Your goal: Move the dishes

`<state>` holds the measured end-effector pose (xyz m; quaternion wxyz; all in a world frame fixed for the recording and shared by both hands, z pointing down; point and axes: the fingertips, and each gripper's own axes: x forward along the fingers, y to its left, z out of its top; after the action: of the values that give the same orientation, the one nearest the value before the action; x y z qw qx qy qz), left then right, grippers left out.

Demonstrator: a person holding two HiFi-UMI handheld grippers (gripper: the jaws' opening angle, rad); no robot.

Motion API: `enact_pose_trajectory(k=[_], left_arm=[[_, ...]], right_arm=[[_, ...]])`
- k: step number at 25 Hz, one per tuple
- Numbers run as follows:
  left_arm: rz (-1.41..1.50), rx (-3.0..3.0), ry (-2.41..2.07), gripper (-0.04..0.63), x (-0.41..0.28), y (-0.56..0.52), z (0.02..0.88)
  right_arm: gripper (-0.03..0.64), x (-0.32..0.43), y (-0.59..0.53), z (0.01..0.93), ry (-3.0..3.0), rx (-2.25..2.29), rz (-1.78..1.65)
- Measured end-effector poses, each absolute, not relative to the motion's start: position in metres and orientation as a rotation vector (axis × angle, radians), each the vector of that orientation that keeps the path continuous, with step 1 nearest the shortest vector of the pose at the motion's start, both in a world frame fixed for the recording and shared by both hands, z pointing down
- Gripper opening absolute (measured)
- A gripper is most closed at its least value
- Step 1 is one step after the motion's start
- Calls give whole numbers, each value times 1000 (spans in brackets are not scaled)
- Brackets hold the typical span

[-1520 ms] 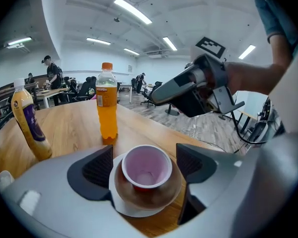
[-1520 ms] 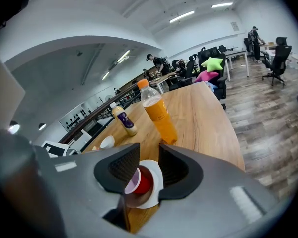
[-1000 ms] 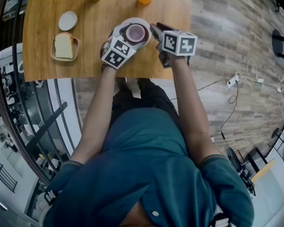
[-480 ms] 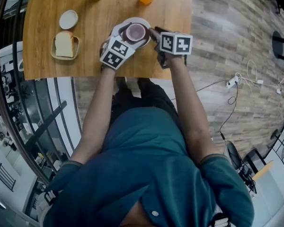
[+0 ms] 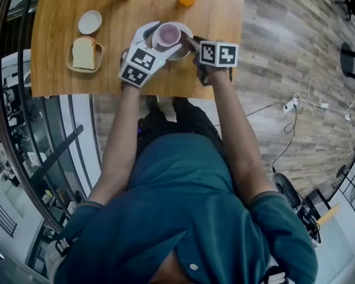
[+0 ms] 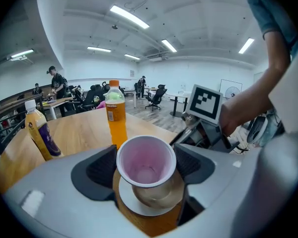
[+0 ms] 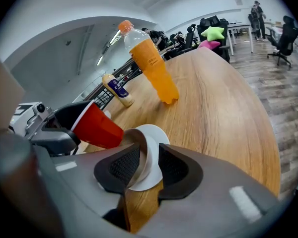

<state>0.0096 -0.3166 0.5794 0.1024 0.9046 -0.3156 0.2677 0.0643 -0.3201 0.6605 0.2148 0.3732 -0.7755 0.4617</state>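
Jaws of my left gripper (image 6: 145, 167) are clamped on the red cup (image 6: 146, 157), one dark pad against each side of its wall, and they have just been closing on it. From this gripper's view the cup stands upright with its pale pink inside open to me. Its base sits over a shiny bowl (image 6: 156, 195), and I cannot tell whether it is clear of that bowl. The bowl rests on a white saucer (image 6: 131, 206).

My right gripper (image 7: 150, 155) comes in from the other side. Its jaws stand close together and pinch the near rim of the bowl, with the saucer's white edge showing in the narrow gap between the pads. In the right gripper view the cup leans, held by the left gripper just beside me, its base meeting the far side of the bowl.

Bowl and saucer lie on the wooden bench (image 5: 53, 78), close to its near edge. Further back an orange drink bottle (image 7: 151, 66) stands upright, and a smaller bottle with a purple label (image 6: 39, 133) stands to its left. Well to the left, a slice of toast (image 5: 83, 53) lies on a small plate, with a little white dish (image 5: 90, 22) just behind it.
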Motion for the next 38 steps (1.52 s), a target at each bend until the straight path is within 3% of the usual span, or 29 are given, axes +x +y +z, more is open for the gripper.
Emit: enact_pose_trajectory(k=[13,19,38], left_arm=[[761,2616,-1083,357,-46,-333,562],[770,2561,-1162,357,-79,-338,561],[838,2433,-1177,357,-134,-331,602]], right_arm=[[95,57,-318,676,-2073,1003,1293],[32,61,-319,676,-2035,1023,1319],[28,71,-334,639,-2070,1061,1321]])
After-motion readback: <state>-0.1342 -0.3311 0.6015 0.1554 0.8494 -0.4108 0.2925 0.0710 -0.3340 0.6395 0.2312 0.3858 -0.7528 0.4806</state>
